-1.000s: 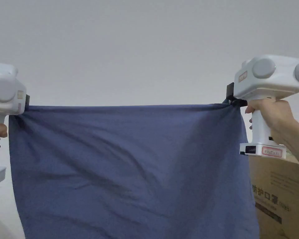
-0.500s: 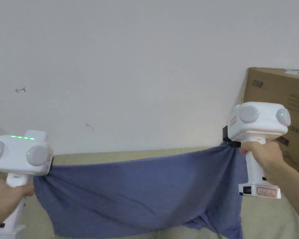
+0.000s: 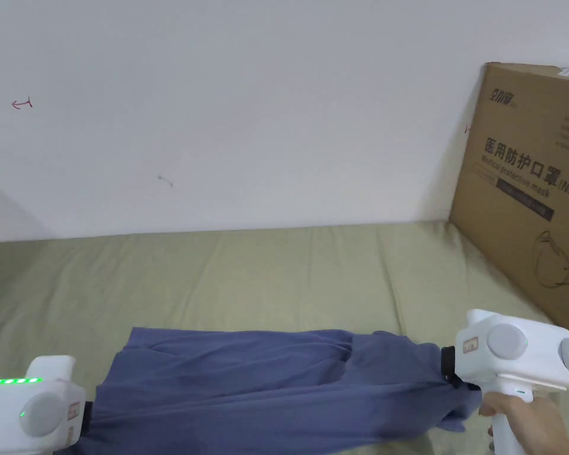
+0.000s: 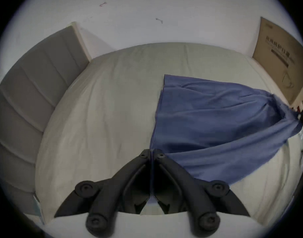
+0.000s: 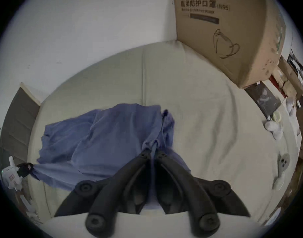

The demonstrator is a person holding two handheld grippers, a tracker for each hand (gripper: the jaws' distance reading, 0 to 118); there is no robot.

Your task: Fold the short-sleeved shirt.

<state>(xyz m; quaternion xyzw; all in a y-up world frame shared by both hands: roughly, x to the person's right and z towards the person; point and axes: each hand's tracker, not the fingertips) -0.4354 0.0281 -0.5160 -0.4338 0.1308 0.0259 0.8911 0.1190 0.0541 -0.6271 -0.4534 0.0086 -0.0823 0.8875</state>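
Two pairs of black tongs pinch the near edge of a blue, soft-cotton short-sleeved shirt (image 3: 265,385), one at each end. The left tongs (image 4: 152,153) have their jaws pressed together on the shirt's near left corner; the right tongs (image 5: 152,153) are likewise clamped on bunched cloth at its near right corner. Between them the near edge runs taut, lifted slightly off the pale green bed sheet (image 3: 277,266), and the cloth gathers into pleats toward the right tongs. Beyond that edge the shirt spreads away from the person over the bed in loose wrinkles, its far edge lying flat. Farther off, a brown cardboard box (image 3: 526,195) stands at the bed's right side against the white wall (image 3: 248,106).
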